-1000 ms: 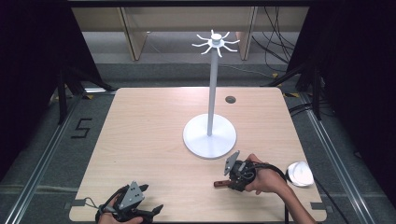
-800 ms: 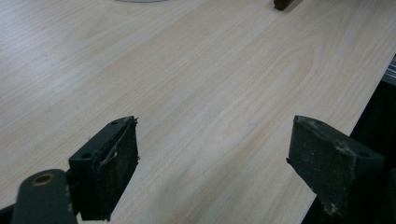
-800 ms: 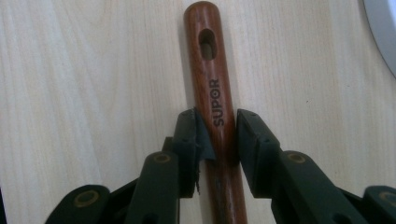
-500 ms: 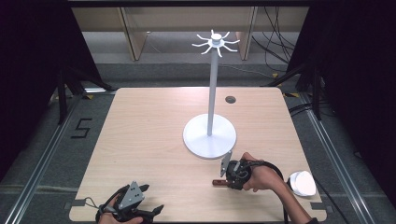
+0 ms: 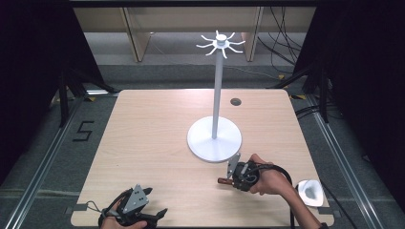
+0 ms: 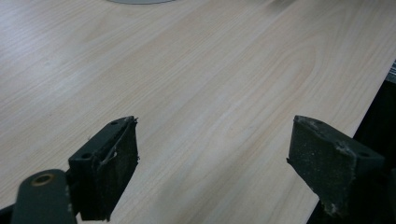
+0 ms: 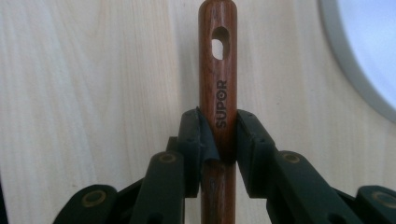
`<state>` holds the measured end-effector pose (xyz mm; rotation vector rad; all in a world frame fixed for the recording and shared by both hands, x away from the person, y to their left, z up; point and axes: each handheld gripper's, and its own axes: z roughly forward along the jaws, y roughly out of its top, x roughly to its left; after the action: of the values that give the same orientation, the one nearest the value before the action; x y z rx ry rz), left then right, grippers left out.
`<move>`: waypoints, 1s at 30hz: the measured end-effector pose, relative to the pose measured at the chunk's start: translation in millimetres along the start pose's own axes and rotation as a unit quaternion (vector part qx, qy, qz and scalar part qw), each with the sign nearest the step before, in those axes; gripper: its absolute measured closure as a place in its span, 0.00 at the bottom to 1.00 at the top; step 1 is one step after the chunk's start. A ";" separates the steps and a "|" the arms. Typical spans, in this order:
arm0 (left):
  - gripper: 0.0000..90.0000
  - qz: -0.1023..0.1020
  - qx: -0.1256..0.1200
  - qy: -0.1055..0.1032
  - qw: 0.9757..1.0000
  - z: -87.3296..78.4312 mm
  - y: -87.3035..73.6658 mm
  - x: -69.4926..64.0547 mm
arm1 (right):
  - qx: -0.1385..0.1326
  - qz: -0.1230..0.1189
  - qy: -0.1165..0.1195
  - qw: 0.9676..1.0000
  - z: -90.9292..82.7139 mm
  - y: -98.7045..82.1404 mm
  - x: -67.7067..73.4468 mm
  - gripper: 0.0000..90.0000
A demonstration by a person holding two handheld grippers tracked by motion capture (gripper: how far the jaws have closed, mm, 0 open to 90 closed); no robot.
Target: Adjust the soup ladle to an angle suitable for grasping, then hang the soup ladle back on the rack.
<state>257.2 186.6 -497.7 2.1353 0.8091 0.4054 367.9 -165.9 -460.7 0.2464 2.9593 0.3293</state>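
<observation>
A utensil with a dark red-brown wooden handle (image 7: 217, 70), printed SUPOR and pierced by a hanging hole near its tip, lies low over the table. My right gripper (image 7: 219, 135) is shut on that handle. In the high view the right gripper (image 5: 234, 178) sits just in front of the stand's base, the handle tip (image 5: 221, 181) poking out to the left. The utensil's pale bowl (image 5: 309, 192) hangs past the table's right edge behind the hand. A white stand (image 5: 218, 90) rises mid-table with hooks (image 5: 220, 44) on top. My left gripper (image 5: 155, 215) rests open at the front left; its jaws (image 6: 212, 163) hold nothing.
The stand's round white base (image 5: 214, 139) lies close behind the right gripper and shows as a pale disc (image 7: 369, 46) beside the handle. A small dark hole (image 5: 235, 101) sits at the table's back right. Bare light wood (image 5: 143, 143) spreads across the left half.
The utensil's bowl has swung toward the front, off the table's right edge, as the right hand turned slightly. The left gripper has stayed put.
</observation>
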 end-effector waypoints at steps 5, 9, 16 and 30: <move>0.17 0.008 -0.001 0.001 1.000 -0.1 0.2 1.5 | -0.044 0.012 0.004 0.999 -10.8 -5.9 -3.8 0.82; 0.17 -0.012 -0.011 -0.002 1.000 1.3 -0.5 0.1 | -0.083 0.031 -0.003 0.996 -29.7 -14.3 -10.3 0.82; 0.17 -0.013 -0.007 -0.017 1.000 1.3 1.8 0.6 | -0.139 0.057 -0.019 0.988 -48.6 -20.3 -13.7 0.82; 0.17 -0.015 -0.012 -0.013 1.000 -0.8 0.1 -1.2 | -0.259 0.104 -0.053 0.959 -109.0 -47.9 -20.6 0.82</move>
<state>256.0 186.2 -497.1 2.0994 0.8174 0.3693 362.4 -237.9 -363.9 0.4852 2.6226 1.0546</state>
